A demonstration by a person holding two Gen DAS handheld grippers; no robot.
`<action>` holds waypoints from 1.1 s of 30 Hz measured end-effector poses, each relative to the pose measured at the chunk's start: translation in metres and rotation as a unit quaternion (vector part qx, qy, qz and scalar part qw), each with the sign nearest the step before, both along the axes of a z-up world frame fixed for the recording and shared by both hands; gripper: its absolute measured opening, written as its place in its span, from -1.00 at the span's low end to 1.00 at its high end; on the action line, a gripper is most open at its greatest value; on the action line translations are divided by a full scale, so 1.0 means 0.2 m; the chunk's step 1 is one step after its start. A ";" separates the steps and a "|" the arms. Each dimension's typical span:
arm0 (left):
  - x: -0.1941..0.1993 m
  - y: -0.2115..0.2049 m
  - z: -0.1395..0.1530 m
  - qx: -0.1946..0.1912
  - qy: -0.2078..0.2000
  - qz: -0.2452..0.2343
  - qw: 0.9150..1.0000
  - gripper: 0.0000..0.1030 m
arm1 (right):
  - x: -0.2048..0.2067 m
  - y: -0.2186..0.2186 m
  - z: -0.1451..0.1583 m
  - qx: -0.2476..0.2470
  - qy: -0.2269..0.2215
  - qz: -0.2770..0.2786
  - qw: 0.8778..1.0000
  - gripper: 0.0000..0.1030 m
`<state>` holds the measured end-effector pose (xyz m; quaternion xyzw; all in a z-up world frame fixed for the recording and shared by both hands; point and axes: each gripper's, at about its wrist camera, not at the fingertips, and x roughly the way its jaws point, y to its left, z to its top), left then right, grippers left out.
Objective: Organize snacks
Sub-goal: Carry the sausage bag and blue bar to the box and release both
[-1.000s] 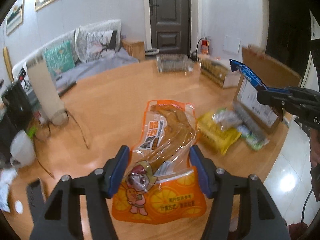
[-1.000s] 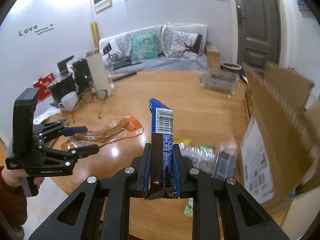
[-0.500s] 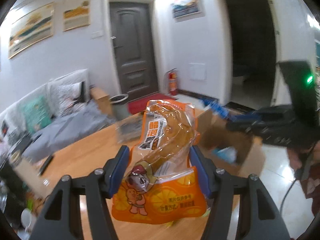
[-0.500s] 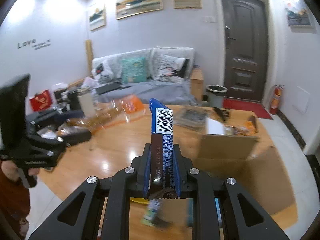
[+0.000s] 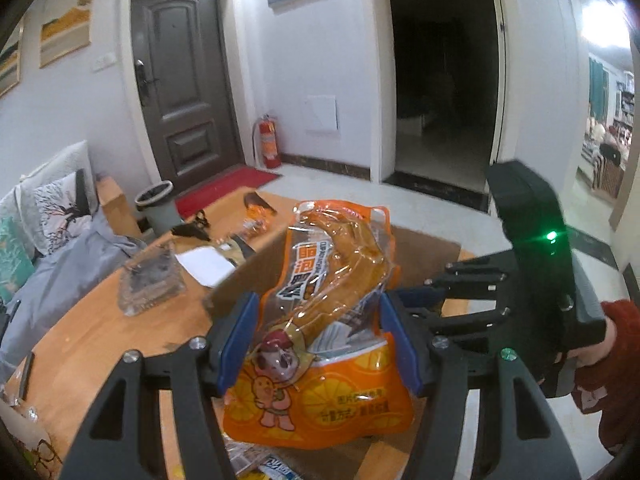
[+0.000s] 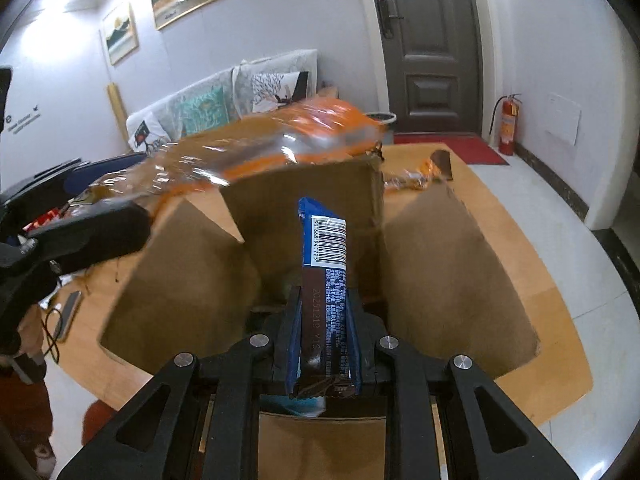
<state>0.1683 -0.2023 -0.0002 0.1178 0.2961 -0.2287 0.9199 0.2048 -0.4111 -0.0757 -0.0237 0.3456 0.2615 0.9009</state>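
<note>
1. Over the open brown cardboard box (image 5: 420, 256), in the left wrist view, the left gripper (image 5: 320, 344) has its blue pads clamped on the sides of the orange and clear plastic snack pouch with the cartoon figure (image 5: 324, 320). The pouch's long axis runs straight out along the fingers, its far end tipped up past the box's near flap. The right gripper (image 5: 444, 300) sits just to the right at about the same level, so both hands look equally close to the box's mouth.

2. Set against a second earlier, this view no longer shows the pouch above the bare wooden round table (image 5: 96, 340) with loose snacks beside it; the box now lies under and beyond the pouch.

3. Directly above the box's opening, in the right wrist view, the right gripper (image 6: 323, 344) is pinched tight on the slim blue and brown wrapped bar with a barcode (image 6: 324, 280). The bar stands lengthwise along the fingers, pointing toward the far flap, and the cavity lies below it. I'd judge a drop needs little more than tilting down and letting go.

4. A second earlier the box stood off to the right side here; now its flaps spread on both sides of the bar, and the pouch hangs over the left flap.
</note>
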 end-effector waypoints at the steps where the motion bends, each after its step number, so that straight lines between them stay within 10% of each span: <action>1: 0.01 -0.02 -0.03 0.005 0.006 0.000 1.000 0.15 | 0.02 0.00 -0.02 -0.003 0.001 0.001 1.000 -0.71; 14: 0.12 -0.11 -0.16 0.046 0.041 0.014 0.998 0.20 | 0.13 0.12 -0.12 -0.038 0.008 0.035 0.999 -0.68; 21: 0.14 -0.04 -0.12 0.032 0.045 0.033 0.998 0.67 | 0.05 0.15 -0.13 -0.082 -0.010 0.036 0.996 0.25; 33: 0.00 0.05 -0.02 0.027 0.015 0.046 0.999 0.68 | -0.08 0.07 -0.03 -0.098 -0.016 0.028 0.995 0.51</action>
